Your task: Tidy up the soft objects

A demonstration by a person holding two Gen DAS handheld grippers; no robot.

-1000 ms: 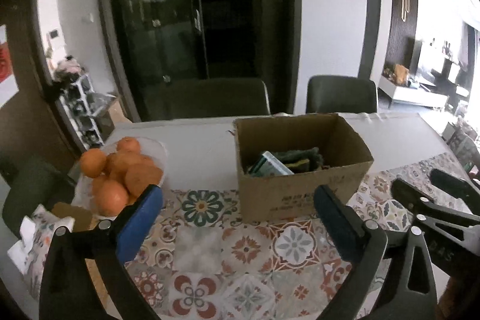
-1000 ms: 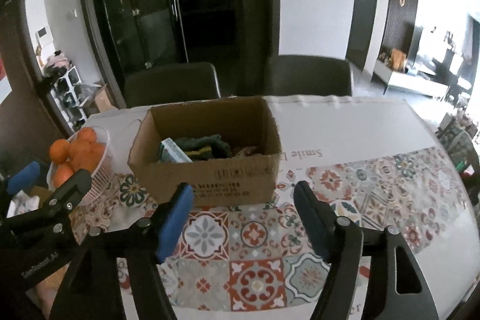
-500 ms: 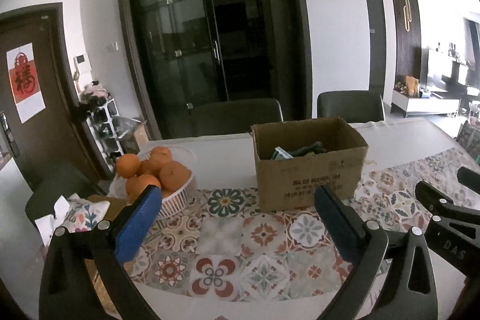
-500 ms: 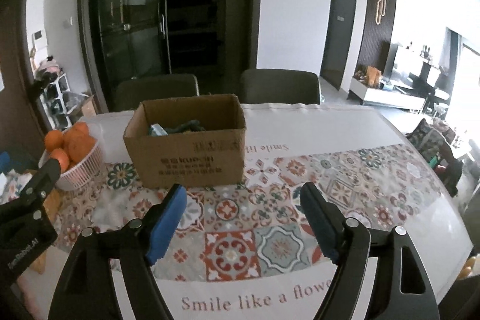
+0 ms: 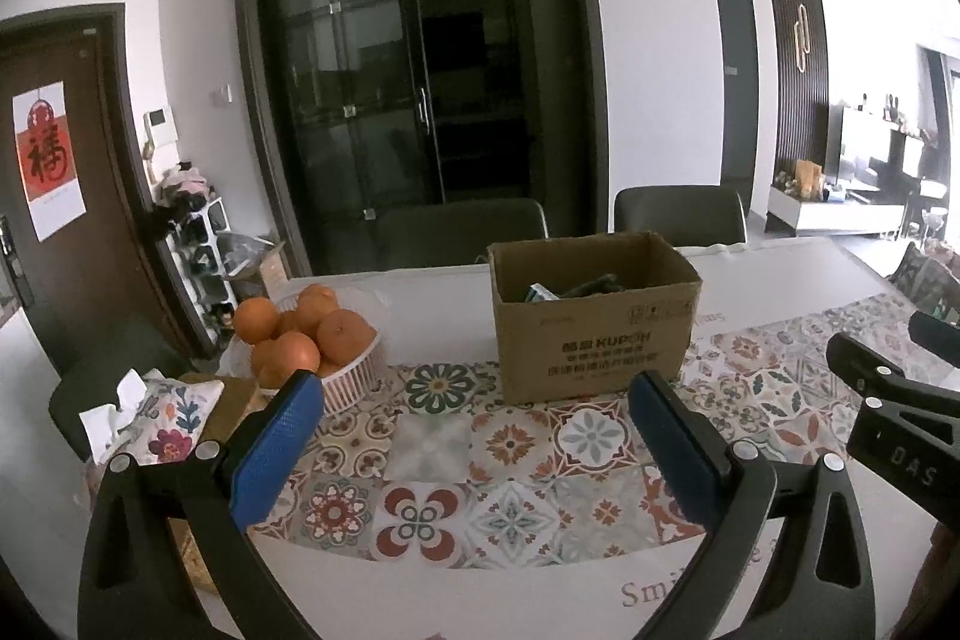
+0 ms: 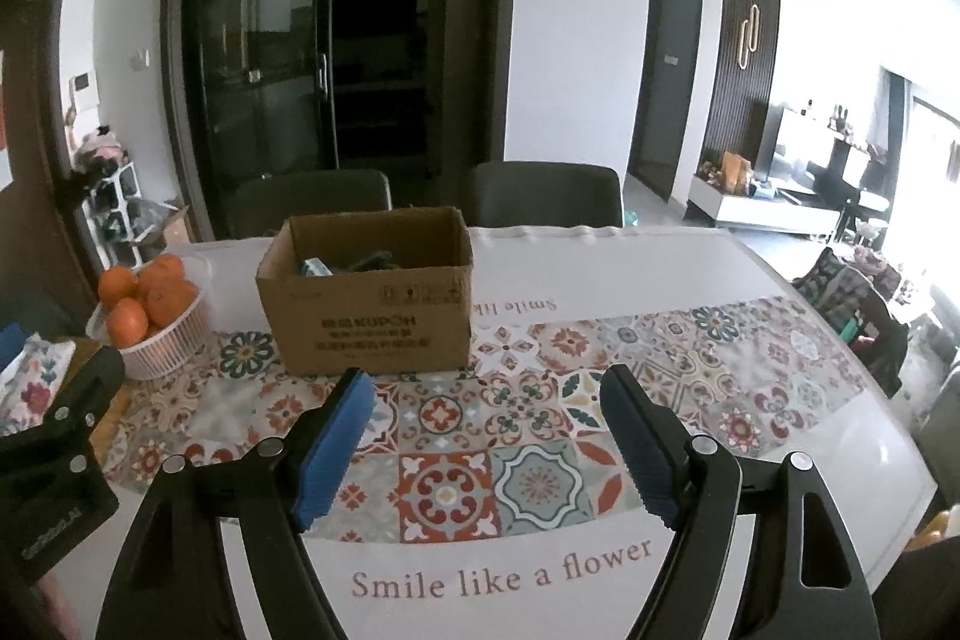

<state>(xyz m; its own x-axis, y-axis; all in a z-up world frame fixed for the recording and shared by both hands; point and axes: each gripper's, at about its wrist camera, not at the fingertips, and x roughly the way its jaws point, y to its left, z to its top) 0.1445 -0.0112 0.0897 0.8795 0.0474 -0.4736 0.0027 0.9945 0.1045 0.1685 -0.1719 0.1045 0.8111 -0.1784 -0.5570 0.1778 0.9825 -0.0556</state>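
1. While nothing is held, the left gripper (image 5: 474, 436) is seen with its blue pads spread wide, and the right gripper (image 6: 486, 430) is likewise released and empty.
2. The cardboard box (image 5: 591, 316) is found straight ahead of both grippers on the patterned tablecloth (image 6: 540, 400), its long axis lying across the line of view.
3. Soft objects (image 6: 354, 262) are glimpsed inside the box, dark green and pale pieces lying low behind its front wall; what each one is cannot be told.
4. No loose soft thing is seen on the cloth between the grippers and the box, so the sorting is judged to be largely done, or else waiting on items outside the views.
5. In the left view the box sits slightly right of centre; in the right view, slightly left. It is therefore placed between the two grippers, and neither can be called clearly nearer.
6. A white basket of oranges (image 5: 300, 340) stands just left of the box, apart from it, and would be passed closely by any leftward reach.
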